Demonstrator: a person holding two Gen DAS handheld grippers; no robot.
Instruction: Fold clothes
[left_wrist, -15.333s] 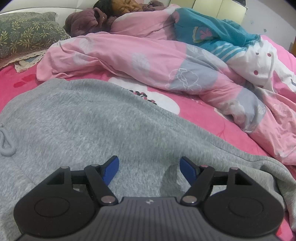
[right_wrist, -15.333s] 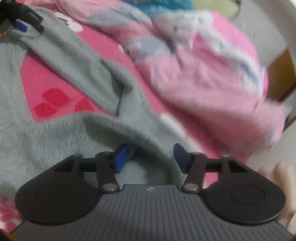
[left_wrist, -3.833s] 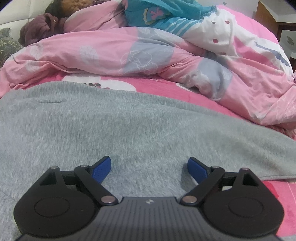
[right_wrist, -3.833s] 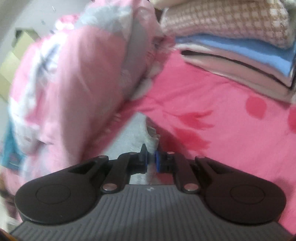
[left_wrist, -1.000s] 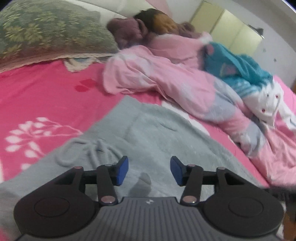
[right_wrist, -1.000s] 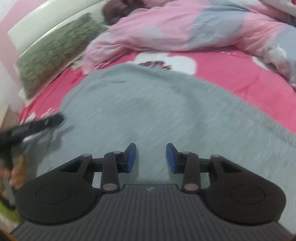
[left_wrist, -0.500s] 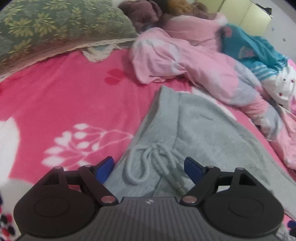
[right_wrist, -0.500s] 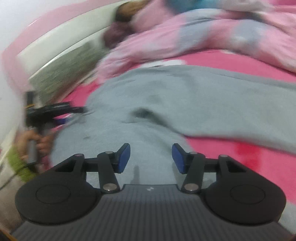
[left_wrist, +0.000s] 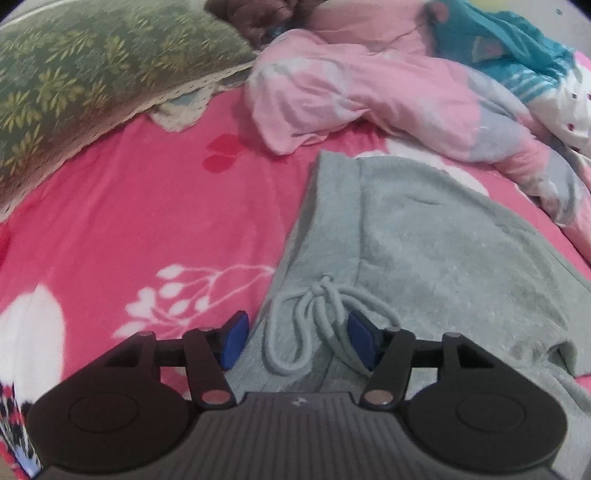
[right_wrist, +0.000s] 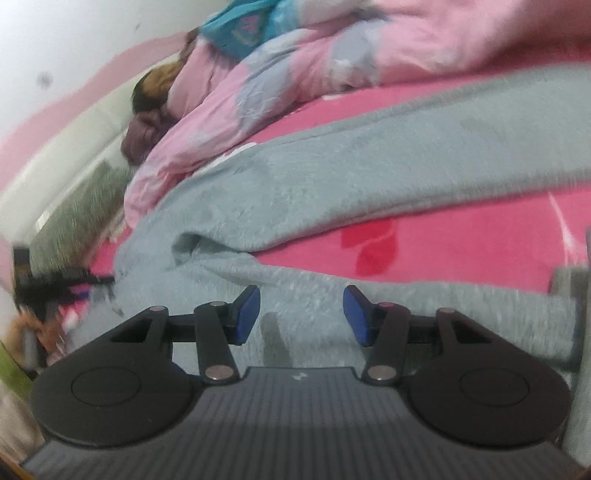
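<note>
- The left wrist view is showing the waistband end of the grey sweatpants, with their knotted drawstring looping on the fabric; the right wrist view is not showing that cord.
- The right wrist view, blurred, is showing what the left misses: two grey legs of the pants spreading apart over the pink bedsheet, and the other gripper, dark and smeared, at the far left edge.
- The left gripper is tilting steeply down over the waistband. Its jaws have just been closing yet are standing about half apart, the drawstring loops lying between the blue pads without being pinched.
- The right gripper is pointing down more shallowly above the nearer leg. Its jaws are sitting about half open after widening a moment ago, with fuzzy cloth beneath them but nothing clamped.
- Counting: one pair of sweatpants, lying flat on the bed; one green leaf-patterned pillow; one rumpled pink quilt; two grippers, each with two blue pads.
</note>
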